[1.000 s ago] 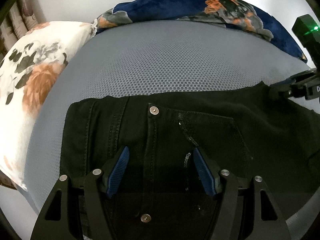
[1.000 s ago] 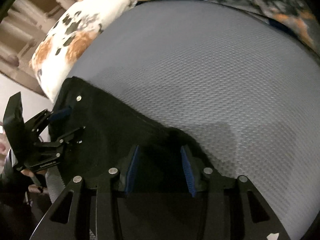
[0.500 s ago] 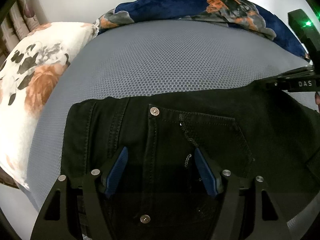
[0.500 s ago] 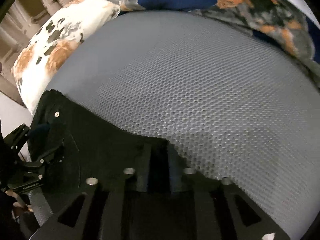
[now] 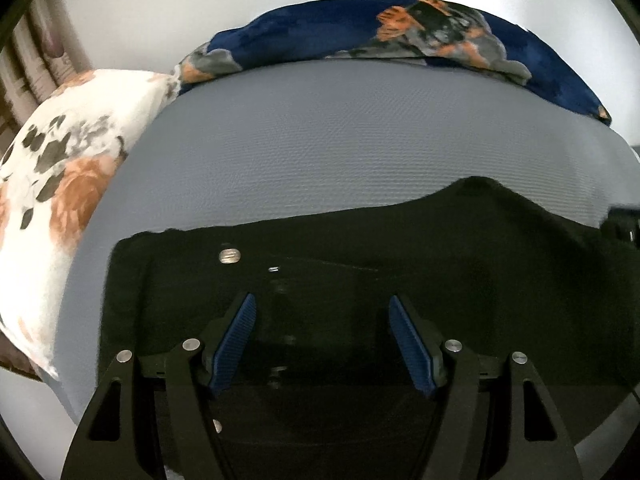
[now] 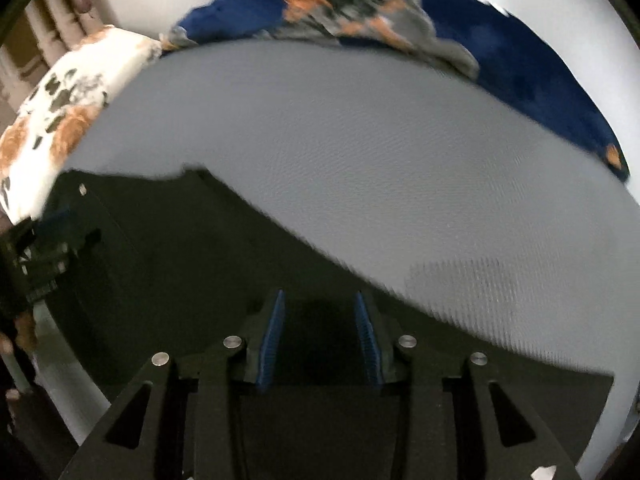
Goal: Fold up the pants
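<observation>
Shifted since a second ago: right gripper (image 6: 320, 336) swung across the pants (image 5: 360, 280), its view rolled and now motion-blurred; far edge of the pants now humped up toward the right in the left wrist view, flatter before. Left gripper (image 5: 322, 344) barely changed in its own view, same spot over the waistband end. Pants: black, spread on the grey mattress (image 5: 340, 140), near side of it, metal button (image 5: 229, 256) near the far-left corner of the garment. Left gripper fingers (image 5: 236, 344) spread wide, blue pads apart, dark fabric seen below and between them; contact with the cloth not discernible, nothing pinched. Right gripper fingers (image 6: 272, 340) much narrower and opening slightly, black fabric in the gap; whether the pads press on it cannot be told from the blur. Left gripper also visible in the right wrist view (image 6: 44, 256), at the left end of the pants, beside the button (image 6: 83, 189). White flowered pillow (image 5: 60, 184) at the left edge of the mattress, just beside the pants' left end. Dark blue flowered blanket (image 5: 400, 36) bunched along the far edge of the mattress, well apart from the pants. Hand (image 6: 20, 332) partly visible at the left edge of the right wrist view, below the left gripper.
</observation>
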### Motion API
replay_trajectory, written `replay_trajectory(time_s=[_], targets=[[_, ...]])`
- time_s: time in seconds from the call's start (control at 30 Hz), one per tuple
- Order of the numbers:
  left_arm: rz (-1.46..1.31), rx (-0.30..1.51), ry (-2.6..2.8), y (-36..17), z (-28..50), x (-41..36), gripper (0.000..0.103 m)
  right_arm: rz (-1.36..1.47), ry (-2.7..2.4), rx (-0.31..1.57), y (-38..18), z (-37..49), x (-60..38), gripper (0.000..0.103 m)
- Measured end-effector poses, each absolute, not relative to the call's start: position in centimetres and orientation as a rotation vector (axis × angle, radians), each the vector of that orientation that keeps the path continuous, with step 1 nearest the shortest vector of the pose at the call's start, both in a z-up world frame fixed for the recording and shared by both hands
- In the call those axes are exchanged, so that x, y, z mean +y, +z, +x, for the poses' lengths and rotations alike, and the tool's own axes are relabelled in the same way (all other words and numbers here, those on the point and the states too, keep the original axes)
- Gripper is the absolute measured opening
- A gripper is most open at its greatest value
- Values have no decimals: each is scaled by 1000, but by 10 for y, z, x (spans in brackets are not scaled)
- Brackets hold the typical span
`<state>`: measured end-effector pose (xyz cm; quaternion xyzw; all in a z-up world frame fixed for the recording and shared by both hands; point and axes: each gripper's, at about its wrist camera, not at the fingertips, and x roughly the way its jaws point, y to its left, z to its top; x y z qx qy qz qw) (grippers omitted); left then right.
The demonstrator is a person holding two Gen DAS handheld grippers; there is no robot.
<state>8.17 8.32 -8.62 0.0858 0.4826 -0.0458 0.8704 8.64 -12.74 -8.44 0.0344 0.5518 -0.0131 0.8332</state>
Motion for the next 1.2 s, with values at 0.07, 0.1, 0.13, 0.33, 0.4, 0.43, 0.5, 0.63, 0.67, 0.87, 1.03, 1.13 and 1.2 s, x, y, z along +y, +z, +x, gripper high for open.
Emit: replay_trajectory(time_s=[0.07, 0.1, 0.13, 0.33, 0.4, 0.43, 0.5, 0.63, 0.67, 0.87, 1.03, 1.13, 1.2], targets=[[178, 1017, -96, -89, 83, 74, 70, 94, -45, 1182, -94, 72, -139, 35], [180, 1021, -96, -90, 83, 71, 70, 101, -52, 1181, -96, 70, -142, 35], [183, 1025, -92, -93, 84, 68, 70, 112, -65, 1182, -100, 67, -147, 35], [191, 1067, -21, -112, 98, 68, 70, 131, -152, 1144, -112, 71, -186, 30], [170, 1066, -4, -113, 100, 71, 73, 127, -197, 1142, -113, 73, -197, 34], [166, 1069, 0, -114, 101, 71, 74, 128, -222, 1146, -115, 74, -206, 37], [163, 1072, 9, -115, 102, 72, 75, 143, -231, 1147, -116, 73, -217, 38], [168, 1074, 20, -116, 103, 72, 77, 184, -246, 1147, -108, 66, -243, 38], [165, 1077, 21, -116, 104, 73, 77, 199, -239, 1137, -104, 62, -249, 39], [160, 1083, 14, -114, 104, 76, 77, 412, -111, 1099, -75, 9, -316, 41], [113, 1107, -5, -109, 99, 79, 77, 562, -120, 1139, -74, -56, -393, 43], [115, 1121, 11, -109, 93, 79, 77, 610, -150, 1177, -82, -84, -427, 43], [107, 1138, 35, -111, 91, 80, 77, 624, -172, 1197, -89, -94, -443, 43]])
